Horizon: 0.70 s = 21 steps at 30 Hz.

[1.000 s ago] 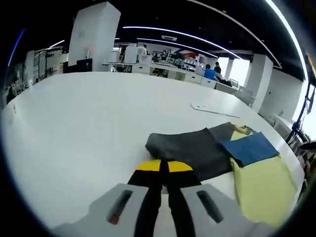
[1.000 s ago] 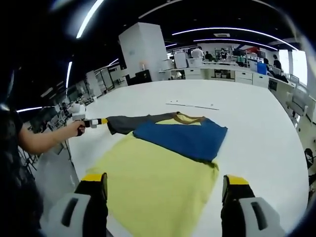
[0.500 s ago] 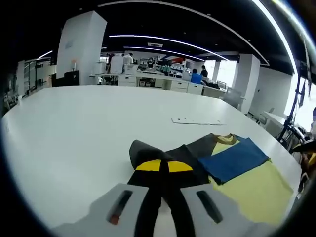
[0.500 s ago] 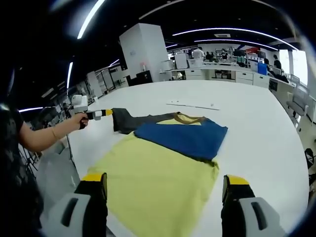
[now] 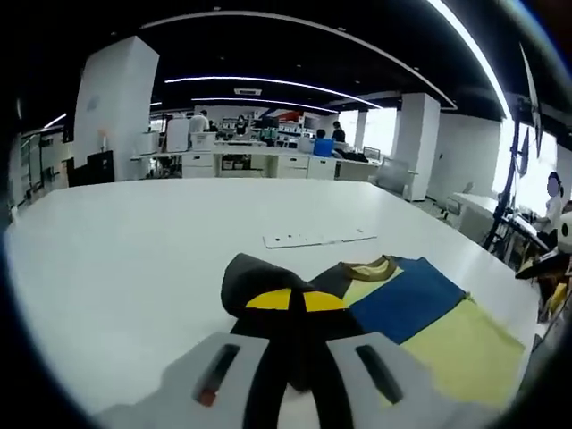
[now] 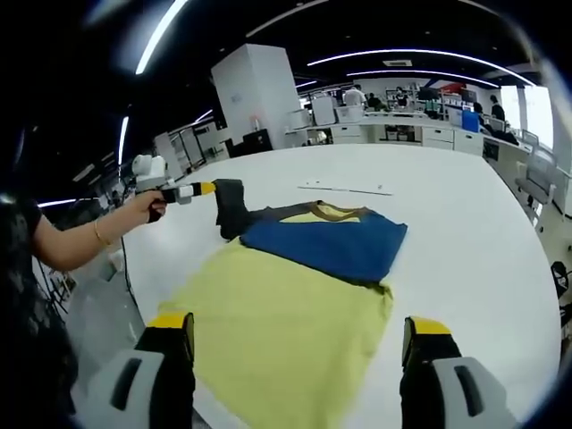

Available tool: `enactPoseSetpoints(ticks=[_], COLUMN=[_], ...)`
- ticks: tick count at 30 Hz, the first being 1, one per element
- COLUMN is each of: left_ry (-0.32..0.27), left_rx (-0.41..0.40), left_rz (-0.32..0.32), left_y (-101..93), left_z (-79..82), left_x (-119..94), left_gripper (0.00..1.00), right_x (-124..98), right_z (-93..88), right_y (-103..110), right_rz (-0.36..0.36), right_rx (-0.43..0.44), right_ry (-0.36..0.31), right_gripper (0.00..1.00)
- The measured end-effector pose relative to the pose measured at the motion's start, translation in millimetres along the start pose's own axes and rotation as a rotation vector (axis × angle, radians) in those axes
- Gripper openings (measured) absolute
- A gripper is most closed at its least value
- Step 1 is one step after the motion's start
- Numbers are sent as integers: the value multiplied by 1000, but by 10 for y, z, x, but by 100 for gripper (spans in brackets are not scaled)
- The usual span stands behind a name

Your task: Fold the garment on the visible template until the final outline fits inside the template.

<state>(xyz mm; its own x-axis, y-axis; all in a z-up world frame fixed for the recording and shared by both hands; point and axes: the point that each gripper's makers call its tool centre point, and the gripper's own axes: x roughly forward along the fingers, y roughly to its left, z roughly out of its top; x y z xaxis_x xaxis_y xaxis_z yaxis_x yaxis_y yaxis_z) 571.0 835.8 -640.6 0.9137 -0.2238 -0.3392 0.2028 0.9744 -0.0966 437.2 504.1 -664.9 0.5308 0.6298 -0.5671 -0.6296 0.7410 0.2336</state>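
The garment (image 6: 326,243) lies on the yellow template (image 6: 286,331), its blue body folded across the template's far end, with a tan neckline showing at the far edge. Its dark grey sleeve (image 6: 234,207) runs off past the template's edge toward the left hand-held gripper (image 6: 198,189), whose jaws are clenched on the sleeve end and hold it lifted clear of the white desk (image 6: 465,214). In the left gripper view the same sleeve (image 5: 255,277) bunches right at the yellow jaw tips (image 5: 296,299), with the blue body (image 5: 407,299) and the template (image 5: 456,349) beyond.

The risk, as I see it, is drag: with only the sleeve gripped, a pull across could tug the blue body along and shift or rumple the fold. If the sleeve is dropped short, it would hang outside the yellow outline. A loose pinch on bunched cloth could also slip partway.

The right hand-held gripper (image 6: 299,344) hangs released, jaws wide apart, over the near end of the template, well apart from the blue cloth and grasping nothing. A thin white strip (image 6: 344,189) lies farther off on the desk.
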Motion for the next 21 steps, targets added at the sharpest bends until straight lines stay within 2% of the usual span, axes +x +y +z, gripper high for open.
enactPoseSetpoints(ticks=[12, 21], left_ry=[-4, 22], left_rx=[97, 151], left_rz=[-90, -153], left_y=[-532, -938], left_z=[196, 96], left_x=[308, 471], left_gripper=[0, 0], right_x=[-16, 0], right_z=[-72, -147], right_y=[6, 13], right_rz=[-2, 5], right_rx=[19, 33], right_ry=[1, 9], right_gripper=[97, 97])
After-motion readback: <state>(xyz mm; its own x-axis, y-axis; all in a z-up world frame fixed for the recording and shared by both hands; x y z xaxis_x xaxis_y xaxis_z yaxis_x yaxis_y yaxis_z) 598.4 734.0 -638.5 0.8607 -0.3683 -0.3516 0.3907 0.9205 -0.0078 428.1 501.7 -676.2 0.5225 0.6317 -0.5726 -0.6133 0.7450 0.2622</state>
